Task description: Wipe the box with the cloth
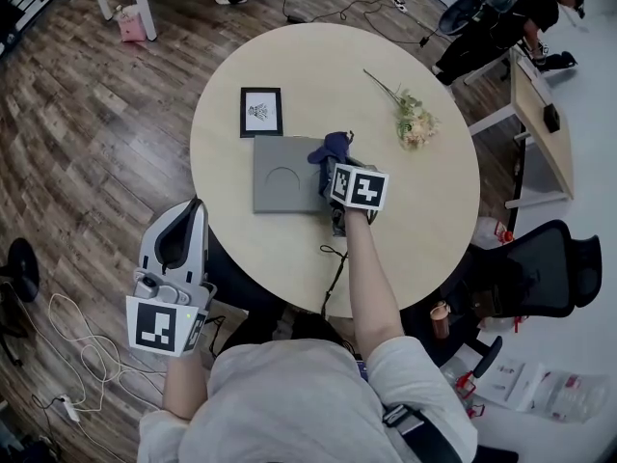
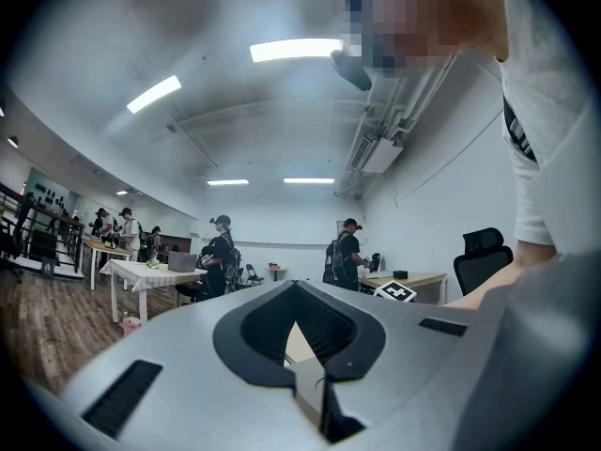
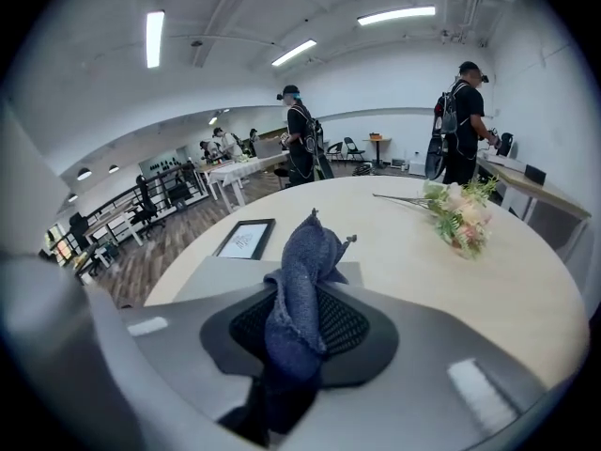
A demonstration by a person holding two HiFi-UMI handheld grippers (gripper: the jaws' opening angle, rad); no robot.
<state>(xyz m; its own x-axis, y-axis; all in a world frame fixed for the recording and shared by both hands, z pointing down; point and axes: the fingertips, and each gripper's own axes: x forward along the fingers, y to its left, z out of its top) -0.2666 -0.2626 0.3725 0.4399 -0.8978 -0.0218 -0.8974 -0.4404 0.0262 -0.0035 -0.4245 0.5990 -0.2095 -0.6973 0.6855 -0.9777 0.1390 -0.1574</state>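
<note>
Right gripper view: right tongs (image 3: 299, 338) clenched on the blue cloth (image 3: 302, 261), at the grey box (image 3: 225, 278) on the round surface (image 3: 526, 285). Head view alone places the left tongs (image 1: 197, 208), closed and empty, off its edge.

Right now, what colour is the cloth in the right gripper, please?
Dark blue cloth, clearest in the right gripper view.

**Round table, three things on top**

Pale wooden table (image 1: 424, 230), round, on a dark plank floor (image 1: 87, 133). Near the middle, a flat grey box (image 1: 280, 177) with a round recess in its lid. Just beside the box's far left corner, a black-framed picture (image 1: 261, 111), lying flat. Off to the right, a sprig of flowers (image 1: 413, 122), well apart from both.
</note>
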